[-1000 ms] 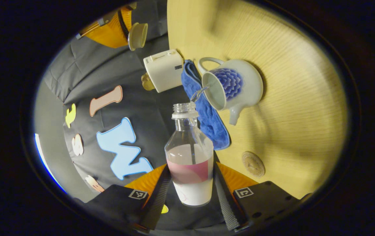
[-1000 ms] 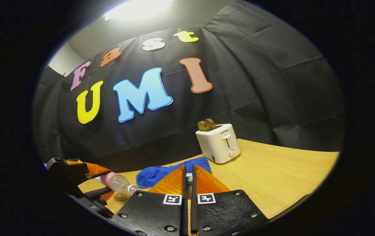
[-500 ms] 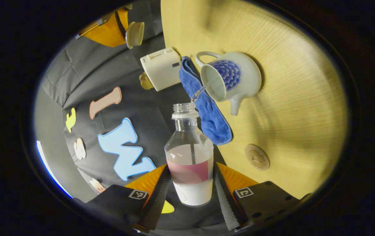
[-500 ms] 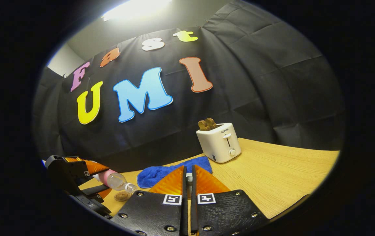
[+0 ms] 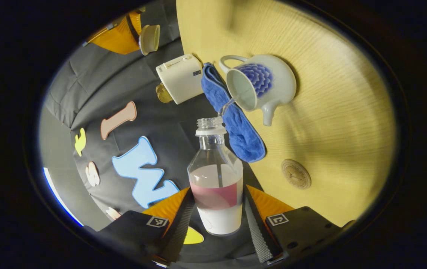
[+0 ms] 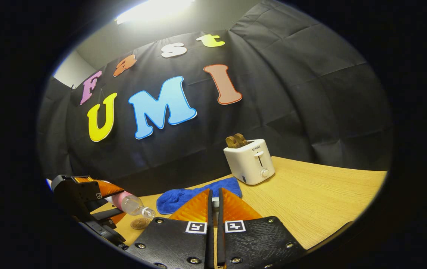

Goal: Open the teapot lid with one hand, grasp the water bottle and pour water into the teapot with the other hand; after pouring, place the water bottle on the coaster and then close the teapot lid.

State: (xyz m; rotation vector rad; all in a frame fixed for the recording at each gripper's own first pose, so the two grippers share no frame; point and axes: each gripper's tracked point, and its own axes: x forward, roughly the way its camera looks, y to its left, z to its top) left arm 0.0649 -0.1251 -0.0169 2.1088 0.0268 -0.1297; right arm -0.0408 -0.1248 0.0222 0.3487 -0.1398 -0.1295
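In the left gripper view my left gripper is shut on the clear water bottle, which has a pink and white label and no cap. The bottle is tipped, and a thin stream of water runs from its mouth into the open white teapot with a blue flower. The round coaster lies bare on the wooden table. My right gripper holds the teapot lid up and away from the pot. In the right gripper view my right gripper is closed, with the lid's knob between its fingers. The left gripper, tilted bottle and coaster are at the lower left.
A blue cloth lies beside the teapot, with a white toaster holding toast behind it. The same cloth and toaster stand near the booth wall. Bare tabletop stretches to the right.
Water keeps flowing from the bottle into the teapot. The left gripper has shifted slightly, so teapot, cloth and toaster sit a little higher and further left in its view. The right gripper has hardly moved.
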